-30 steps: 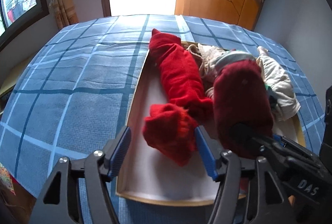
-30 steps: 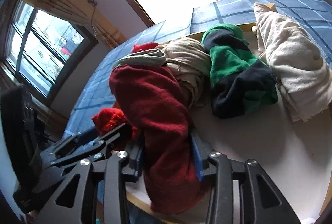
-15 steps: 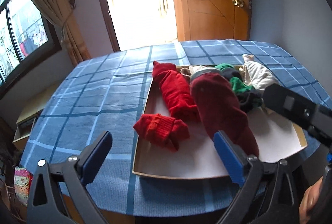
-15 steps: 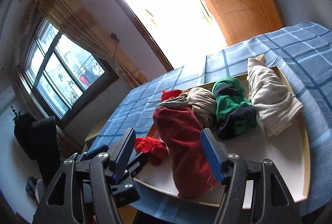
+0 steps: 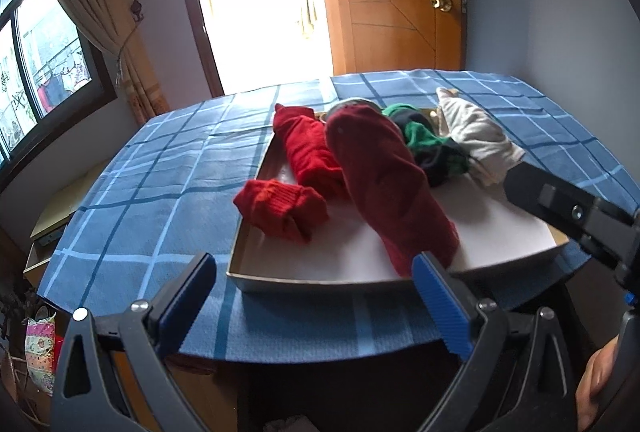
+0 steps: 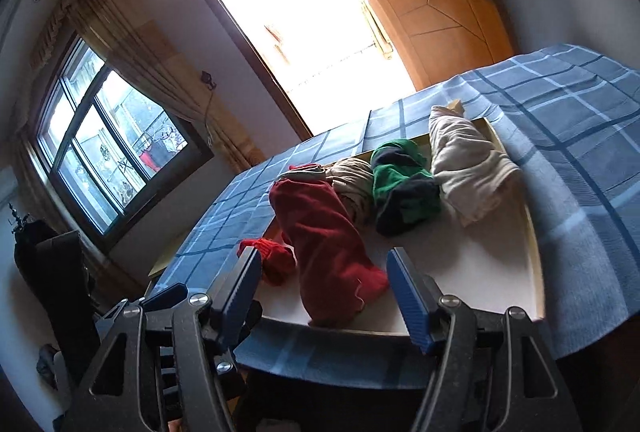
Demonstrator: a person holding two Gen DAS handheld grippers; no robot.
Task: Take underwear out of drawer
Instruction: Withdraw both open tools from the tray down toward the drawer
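A shallow drawer sits on the worktop, which is draped in a blue checked cloth; its near wall lies close to the worktop's near edge. Inside, rolled underwear lies in a row toward the drawer's far wall: a bright red roll along the left wall, a dark red roll, a beige roll, a green and navy roll and a cream roll by the right wall; each roll's long axis runs roughly from the far wall toward the near wall. The dark red roll reaches nearly to the near wall; a small bright red bundle rests across the drawer's left wall. The left gripper hangs off the worktop's near edge, fingers spread wide, holding nothing; the right gripper likewise, its fingers wide and empty, framing the dark red roll's near end.
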